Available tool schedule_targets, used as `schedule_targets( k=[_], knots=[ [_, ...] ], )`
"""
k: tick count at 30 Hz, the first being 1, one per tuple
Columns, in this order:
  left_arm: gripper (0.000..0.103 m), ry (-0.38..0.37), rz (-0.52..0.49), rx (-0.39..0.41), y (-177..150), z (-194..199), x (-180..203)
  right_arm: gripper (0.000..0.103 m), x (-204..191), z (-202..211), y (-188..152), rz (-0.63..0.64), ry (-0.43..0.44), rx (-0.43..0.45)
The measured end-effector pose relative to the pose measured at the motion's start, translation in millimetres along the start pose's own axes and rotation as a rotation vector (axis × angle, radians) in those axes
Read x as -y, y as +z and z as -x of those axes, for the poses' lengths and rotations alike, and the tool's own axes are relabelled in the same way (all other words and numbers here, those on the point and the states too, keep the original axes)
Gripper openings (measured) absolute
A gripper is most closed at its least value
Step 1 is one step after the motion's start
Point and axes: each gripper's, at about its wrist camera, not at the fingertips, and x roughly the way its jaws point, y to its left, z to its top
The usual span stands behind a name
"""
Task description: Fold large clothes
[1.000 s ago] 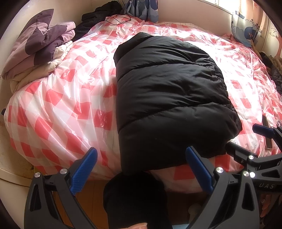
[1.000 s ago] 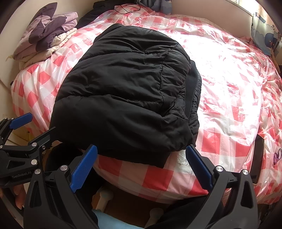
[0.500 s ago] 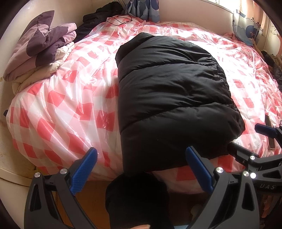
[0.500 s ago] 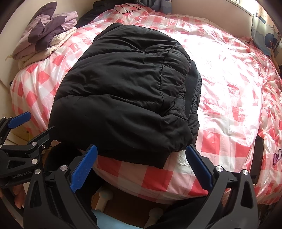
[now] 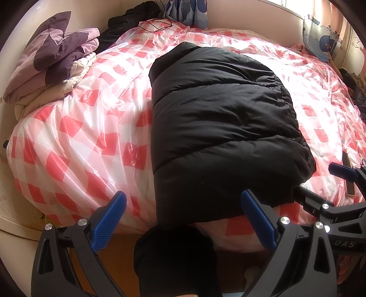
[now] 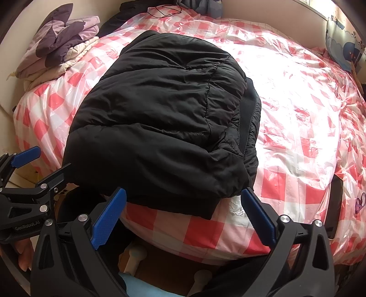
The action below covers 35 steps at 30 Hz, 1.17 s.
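Observation:
A black puffer jacket (image 5: 219, 128) lies folded into a thick bundle on the bed, its near edge hanging a little over the bed's front. In the right wrist view the same jacket (image 6: 164, 123) fills the middle. My left gripper (image 5: 183, 219) is open just in front of the jacket's near edge, holding nothing. My right gripper (image 6: 183, 217) is open too, close to the jacket's near right corner, nothing between its fingers. Each gripper shows at the edge of the other's view: right gripper (image 5: 320, 185), left gripper (image 6: 43, 164).
The bed carries a red-and-white checked plastic cover (image 5: 87, 141). Folded purple and cream bedding (image 5: 52, 68) is stacked at the far left. Dark clothes (image 5: 130, 20) and a black cable (image 5: 157, 26) lie at the head. A dark phone (image 6: 335, 205) rests near the right edge. A dark sock-clad foot (image 5: 173, 258) is below.
Both grippers have stayed open and drawn back only slightly; the jacket has not moved.

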Motion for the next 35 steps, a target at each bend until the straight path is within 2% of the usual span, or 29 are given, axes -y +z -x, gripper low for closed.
schedule_targets(
  k=[14,18,20,22,25,29,35],
  knots=[
    [0.096,-0.033,0.037,-0.014,2,-4,-5,0.097,2,-3,1,-0.005,0.005,-0.002],
    [0.096,-0.088,0.078,-0.029,2,-6,-12,0.097,3,-6,0,-0.009,0.011,-0.007],
    [0.096,-0.139,0.099,0.026,0,-1,-17,0.097,2,-7,0,-0.008,0.011,-0.007],
    [0.096,-0.085,0.079,0.062,-1,5,-15,0.097,2,-6,-1,-0.004,0.008,-0.004],
    [0.096,-0.041,0.068,0.06,1,8,-14,0.097,2,-5,0,-0.007,0.008,0.0],
    [0.096,-0.034,0.075,0.013,2,1,-15,0.097,0,0,0,-0.002,0.008,0.01],
    [0.096,-0.012,0.058,0.018,-2,4,-13,0.097,1,4,-1,0.0,0.004,0.013]
  ],
)
